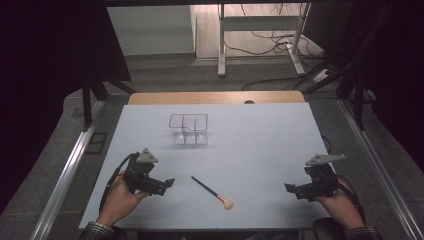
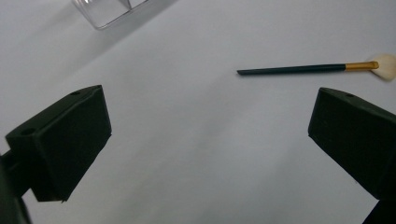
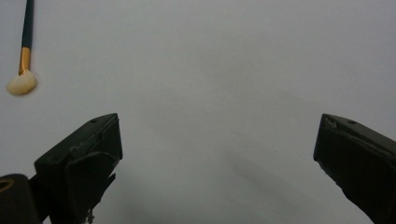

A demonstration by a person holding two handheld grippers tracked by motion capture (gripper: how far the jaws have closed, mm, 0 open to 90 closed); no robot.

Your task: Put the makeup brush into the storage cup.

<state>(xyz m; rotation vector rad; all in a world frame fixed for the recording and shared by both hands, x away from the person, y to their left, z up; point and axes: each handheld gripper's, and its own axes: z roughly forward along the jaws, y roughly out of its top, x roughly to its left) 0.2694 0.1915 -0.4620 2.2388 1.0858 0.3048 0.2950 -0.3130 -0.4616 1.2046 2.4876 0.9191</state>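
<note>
At the lower left of the high view, nearest the camera, the left hand holds the left gripper low over the table, its jaws wide apart and gripping nothing; its own view has them at either side of bare table. Lower centre lies the brush, dark handle toward the upper left, pale bristles toward the lower right, apart from both grippers. Above it, mid-frame, stands a clear box with dividers, cut off at the upper left of the left gripper view. At the lower right, the right hand holds the right gripper, jaws also spread wide and empty, pointing left toward the brush.
</note>
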